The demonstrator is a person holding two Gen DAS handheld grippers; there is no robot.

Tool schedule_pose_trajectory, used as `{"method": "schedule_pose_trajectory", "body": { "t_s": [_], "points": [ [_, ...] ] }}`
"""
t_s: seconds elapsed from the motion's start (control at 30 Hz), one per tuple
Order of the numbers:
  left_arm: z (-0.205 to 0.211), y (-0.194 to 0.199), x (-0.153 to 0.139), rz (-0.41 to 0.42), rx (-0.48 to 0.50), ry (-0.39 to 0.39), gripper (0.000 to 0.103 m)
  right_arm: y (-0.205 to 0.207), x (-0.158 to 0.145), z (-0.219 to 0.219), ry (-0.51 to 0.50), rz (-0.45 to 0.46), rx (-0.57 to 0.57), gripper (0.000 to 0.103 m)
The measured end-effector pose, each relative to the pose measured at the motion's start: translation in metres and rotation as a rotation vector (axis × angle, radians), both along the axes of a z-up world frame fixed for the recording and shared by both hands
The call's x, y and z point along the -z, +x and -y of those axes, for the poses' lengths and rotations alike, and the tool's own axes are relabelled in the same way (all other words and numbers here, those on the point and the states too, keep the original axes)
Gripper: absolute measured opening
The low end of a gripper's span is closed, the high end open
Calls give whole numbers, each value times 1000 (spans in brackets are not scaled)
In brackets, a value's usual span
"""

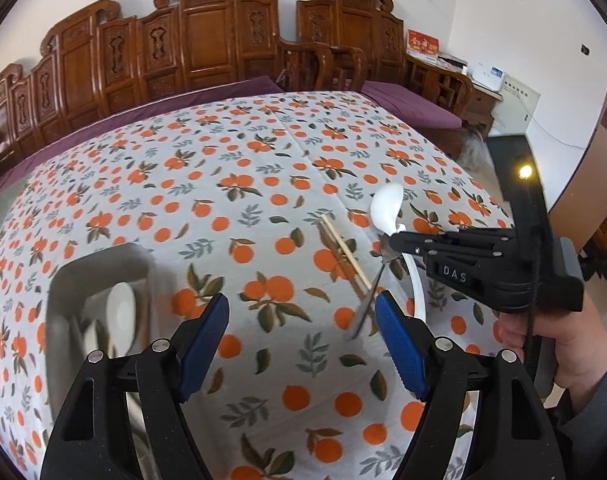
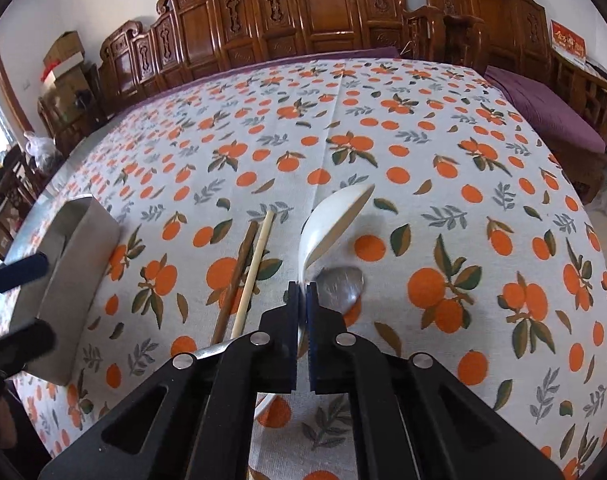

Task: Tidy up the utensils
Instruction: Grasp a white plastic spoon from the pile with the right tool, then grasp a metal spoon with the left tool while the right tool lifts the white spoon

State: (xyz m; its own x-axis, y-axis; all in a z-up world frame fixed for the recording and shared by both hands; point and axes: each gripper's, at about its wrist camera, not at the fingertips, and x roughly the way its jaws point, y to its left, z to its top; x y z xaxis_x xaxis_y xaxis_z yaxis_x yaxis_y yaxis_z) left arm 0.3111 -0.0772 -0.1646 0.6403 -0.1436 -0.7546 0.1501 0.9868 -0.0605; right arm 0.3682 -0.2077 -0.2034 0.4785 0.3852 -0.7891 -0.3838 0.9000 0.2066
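Note:
My right gripper (image 2: 302,292) is shut on the handle of a white ceramic spoon (image 2: 331,220) and holds it above the table; it also shows in the left wrist view (image 1: 399,240) with the white spoon (image 1: 386,208). A metal spoon (image 2: 339,286) lies under it, and chopsticks (image 2: 247,276) lie to its left. My left gripper (image 1: 303,336) is open and empty above the cloth. A steel utensil box (image 1: 99,320) holding several utensils sits to its left; the same box (image 2: 67,280) is at the left of the right wrist view.
The table has an orange-print cloth (image 1: 263,184). A white plate rim (image 1: 417,284) lies under the right gripper. Carved wooden chairs (image 1: 207,40) with purple cushions stand behind the table.

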Motion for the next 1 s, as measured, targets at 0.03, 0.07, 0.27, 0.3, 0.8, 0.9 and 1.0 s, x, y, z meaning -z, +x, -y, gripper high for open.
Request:
{"method": "schedule_pose_trajectory", "body": {
  "t_s": [0.03, 0.07, 0.27, 0.3, 0.8, 0.9, 1.0],
  "points": [
    [5, 3, 2, -6, 9, 3, 72, 0, -1, 3, 7, 3, 3, 4],
    [7, 5, 5, -12, 16, 5, 72, 1, -2, 5, 14, 4, 6, 4],
    [28, 17, 20, -51, 65, 30, 62, 3, -12, 26, 63, 20, 45, 4],
    [32, 20, 23, -60, 77, 35, 60, 4, -13, 29, 68, 21, 53, 4],
    [64, 59, 46, -125, 161, -17, 28, 5, -23, 56, 128, 49, 107, 5],
    [71, 68, 50, -126, 177, -18, 27, 5, -24, 61, 141, 48, 117, 5],
    [79, 74, 56, -142, 196, -10, 27, 5, -24, 62, 146, 49, 117, 5]
  ]
}}
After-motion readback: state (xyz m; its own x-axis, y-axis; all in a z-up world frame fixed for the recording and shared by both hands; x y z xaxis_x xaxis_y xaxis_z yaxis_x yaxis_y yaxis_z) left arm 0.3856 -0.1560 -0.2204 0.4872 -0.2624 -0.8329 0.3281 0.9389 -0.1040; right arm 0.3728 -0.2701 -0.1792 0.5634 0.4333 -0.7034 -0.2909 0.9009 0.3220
